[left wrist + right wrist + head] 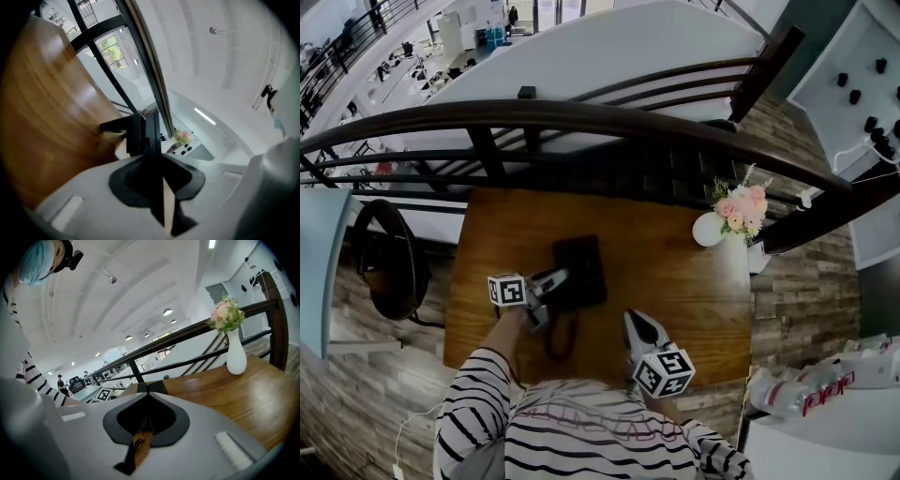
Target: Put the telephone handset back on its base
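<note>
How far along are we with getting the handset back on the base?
Done: the handset is off the table, clamped in the left gripper at the left side of the telephone base.
In hand: lining it up there, the cord trailing toward the near edge.
Left: seating it and letting go; contact with the base can't be made out. The right gripper is shut and empty.

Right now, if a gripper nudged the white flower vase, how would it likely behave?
The white vase looks tall and narrow-necked with flowers on top, so it probably tips easily. Its smooth, glossy surface may be slippery. Standing near the table edge, it could fall and break.
</note>
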Motion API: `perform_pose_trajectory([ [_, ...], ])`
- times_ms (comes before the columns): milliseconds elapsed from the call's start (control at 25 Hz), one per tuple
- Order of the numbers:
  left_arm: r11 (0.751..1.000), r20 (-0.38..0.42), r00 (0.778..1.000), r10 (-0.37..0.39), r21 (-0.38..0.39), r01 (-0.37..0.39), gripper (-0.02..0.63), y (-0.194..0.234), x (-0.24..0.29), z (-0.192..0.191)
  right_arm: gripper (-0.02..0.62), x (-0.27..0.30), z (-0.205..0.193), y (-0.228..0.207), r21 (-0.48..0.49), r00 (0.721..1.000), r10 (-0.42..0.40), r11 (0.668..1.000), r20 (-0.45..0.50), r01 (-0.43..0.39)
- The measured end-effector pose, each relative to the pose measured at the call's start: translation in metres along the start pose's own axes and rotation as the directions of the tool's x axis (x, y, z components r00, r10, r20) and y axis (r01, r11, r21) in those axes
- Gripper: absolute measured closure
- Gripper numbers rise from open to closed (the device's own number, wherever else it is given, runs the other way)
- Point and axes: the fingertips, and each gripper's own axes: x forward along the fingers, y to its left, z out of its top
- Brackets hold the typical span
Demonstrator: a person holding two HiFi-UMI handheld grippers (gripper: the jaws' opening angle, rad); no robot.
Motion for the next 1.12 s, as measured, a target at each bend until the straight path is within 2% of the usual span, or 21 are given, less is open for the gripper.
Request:
perform_pose_trajectory([
  [600, 0.997, -0.029, 0.999, -0.016, -0.074, 0.014, 0.531, 0.009, 0.004, 0.002, 0.595, 0.004, 0.0, -0.007, 0.011, 1.0, -0.009, 1.0, -0.009, 0.009],
  [760, 0.998, -0.029, 0.999, -0.026, -0.065, 0.024, 0.529, 0.006, 0.005, 0.004, 0.594, 0.007, 0.002, -0.003, 0.006, 1.0, 0.002, 1.0, -0.011, -0.002],
  [1000, 0.999, -0.042, 0.999, 0.016, -0.028, -0.017, 0.521, 0.007, 0.003, 0.003, 0.595, 0.01, 0.0, 0.002, 0.005, 1.0, 0.016, 1.0, -0.012, -0.016],
  [1120, 0.999, -0.046, 0.998, 0.036, -0.018, -0.037, 0.494, 0.006, 0.001, 0.002, 0.594, 0.008, -0.001, 0.005, 0.007, 1.0, 0.019, 1.0, -0.013, -0.019],
])
